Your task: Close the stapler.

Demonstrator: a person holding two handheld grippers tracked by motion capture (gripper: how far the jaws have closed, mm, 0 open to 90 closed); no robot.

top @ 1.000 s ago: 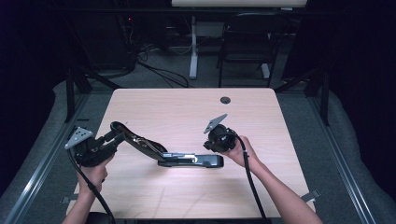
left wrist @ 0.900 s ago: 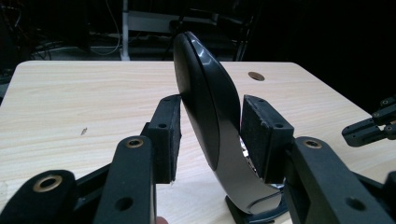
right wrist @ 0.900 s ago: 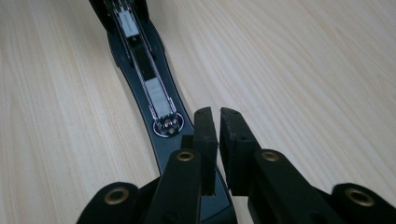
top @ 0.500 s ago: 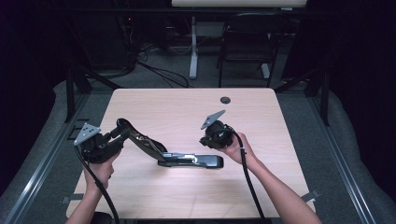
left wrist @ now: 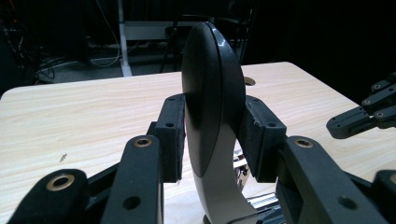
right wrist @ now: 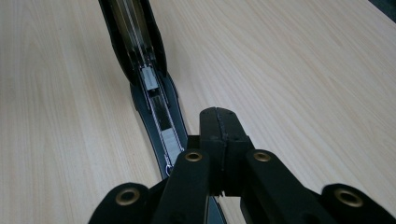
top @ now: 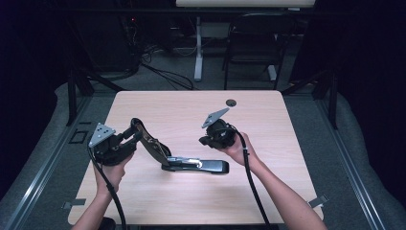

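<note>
A black stapler lies folded open on the table; its base [top: 198,165] rests flat and its top arm [top: 148,139] slants up to the left. My left gripper [top: 134,135] is shut on the rounded end of that top arm [left wrist: 212,93]. Its pads [left wrist: 170,135] press both sides, and the jaws have just been closing a little on it. My right gripper [top: 205,142] hovers above the base's right part, shut and empty. From the right gripper view its joined tips [right wrist: 219,126] hang over the staple channel of the base [right wrist: 159,112].
The light wooden table [top: 191,105] has a small round cable hole [top: 231,102] near its far edge. Behind it stand a dark chair [top: 253,43] and a white desk leg [top: 197,52] with cables on the floor. The right gripper [left wrist: 369,116] shows at the left gripper view's right edge.
My left gripper has moved right and slightly up, bringing the stapler's top arm to a steeper slant. The right gripper has lifted a little off the base. The base has stayed put.
</note>
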